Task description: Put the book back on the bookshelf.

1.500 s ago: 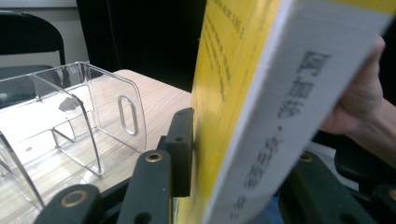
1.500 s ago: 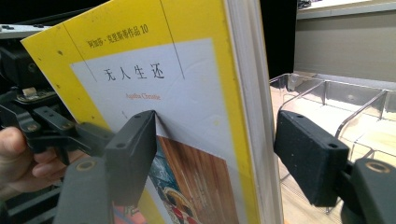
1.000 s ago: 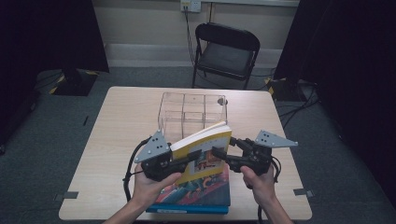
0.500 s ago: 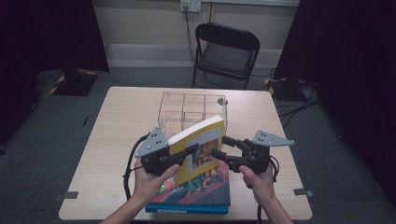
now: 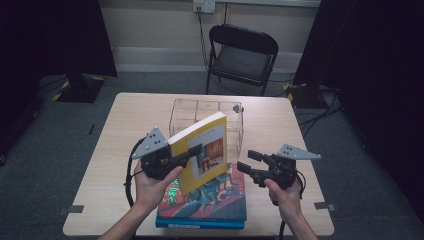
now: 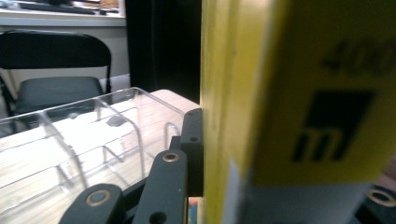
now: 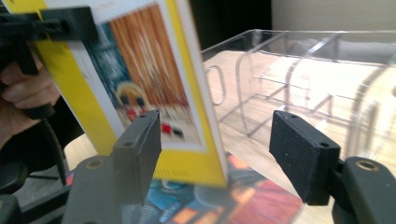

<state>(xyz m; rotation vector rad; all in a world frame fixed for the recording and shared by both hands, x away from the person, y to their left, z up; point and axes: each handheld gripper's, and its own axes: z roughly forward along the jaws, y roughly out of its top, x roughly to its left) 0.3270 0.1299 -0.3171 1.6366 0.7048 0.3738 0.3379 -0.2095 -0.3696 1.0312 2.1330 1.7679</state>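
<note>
From above, the left tool [image 5: 192, 152] is clamped tight on a yellow book [image 5: 202, 150], which it holds up off the desk [image 5: 130, 120], tilted, with its cover turned toward the right side. The person's left hand [image 5: 150, 182] grips that tool from below. The book hangs over a second, larger colourful book [image 5: 210, 202] that lies flat near the front edge of the desk. Just behind both stands a clear plastic organizer [image 5: 200, 112] with dividers. The right tool [image 5: 247, 161] sits just to the right of the yellow book, apart from it, its jaws spread with nothing between them; they have just been opening a little further. A black folding chair [image 5: 240, 55] stands beyond the far edge of the desk.

In the left gripper view, the yellow book [image 6: 280, 102] stands upright and very close, its edge pressed against the black jaw at its left. The clear organizer [image 6: 70, 140] spreads out on the desk behind, and the chair [image 6: 51, 70] is past it.

In the right gripper view, the two black jaws stand well apart. The lower corner of the yellow book [image 7: 154, 88] hangs just beyond the left jaw, not gripped by this tool. The left tool [image 7: 51, 23] pinches the book's upper part, with fingers [image 7: 28, 93] beneath. The flat colourful book [image 7: 233, 200] lies below, and the organizer [image 7: 317, 74] stands to the right.
</note>
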